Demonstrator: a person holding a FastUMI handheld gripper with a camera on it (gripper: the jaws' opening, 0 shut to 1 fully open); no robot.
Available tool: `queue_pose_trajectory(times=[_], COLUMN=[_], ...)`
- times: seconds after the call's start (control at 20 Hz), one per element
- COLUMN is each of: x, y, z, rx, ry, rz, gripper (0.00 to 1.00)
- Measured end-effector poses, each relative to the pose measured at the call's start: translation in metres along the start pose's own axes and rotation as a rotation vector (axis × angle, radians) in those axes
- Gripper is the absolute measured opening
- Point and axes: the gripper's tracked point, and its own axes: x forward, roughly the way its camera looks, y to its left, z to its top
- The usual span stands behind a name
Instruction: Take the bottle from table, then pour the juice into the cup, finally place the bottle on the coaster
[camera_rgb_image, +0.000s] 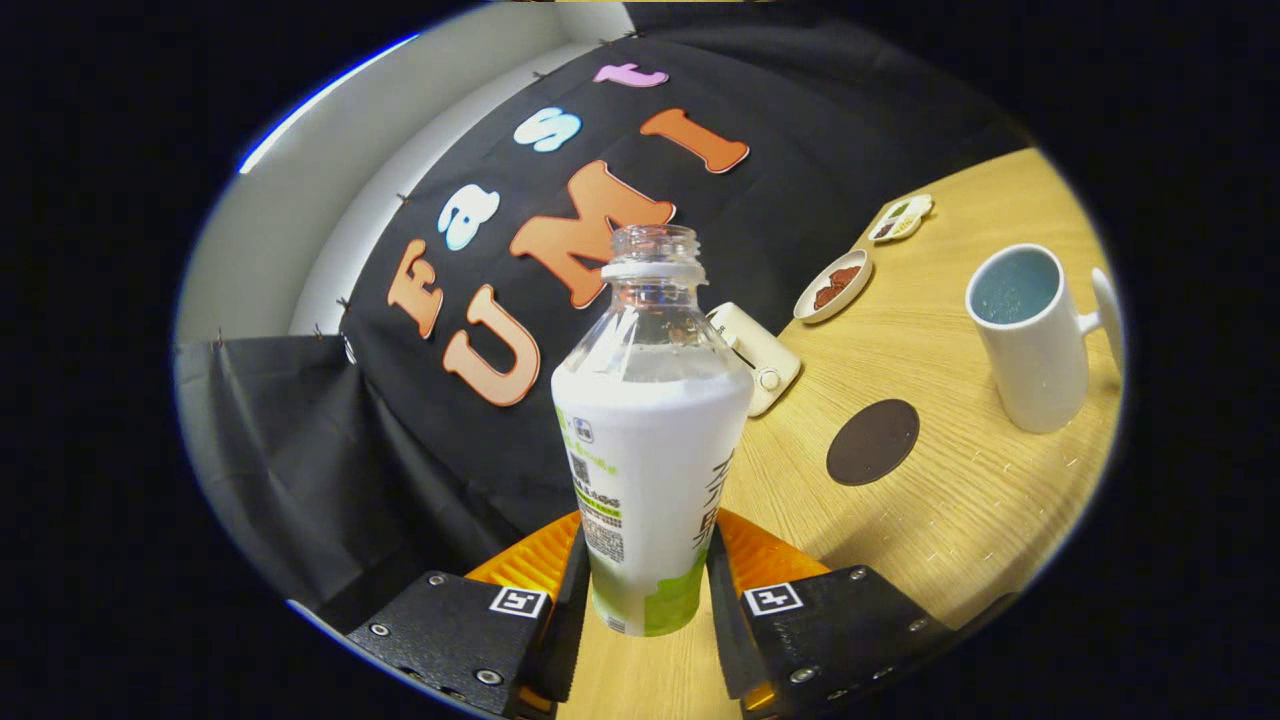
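Note:
An uncapped clear bottle (648, 440) with a white and green label stands between my fingers, and my gripper (645, 580) is shut on its lower body. White liquid fills it up to the shoulder. The view is tilted, so the wooden table (980, 520) slopes. A round dark coaster (873, 441) lies on the table beyond the fingers, to the right of the bottle. Further right of the coaster stands a white cup (1030, 335) with a handle, its inside bluish.
A small white device (757, 355) lies behind the bottle by the black cloth wall. Beyond the coaster sit a white dish (834, 285) holding something brown and a small divided tray (901, 218). The table edge runs along the cloth.

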Motion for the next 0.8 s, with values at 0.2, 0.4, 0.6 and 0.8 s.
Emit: queue_pose_trajectory(times=[0.2, 0.4, 0.6, 0.8], x=[0.003, 0.004, 0.015, 0.012], y=[-0.008, -0.012, -0.017, -0.035], z=[0.012, 0.019, 0.025, 0.026], rx=[0.118, 0.211, 0.319, 0.428], ry=[-0.031, -0.032, -0.039, -0.060], rz=[0.011, 0.021, 0.030, 0.011], gripper=[0.57, 0.57, 0.57, 0.57])
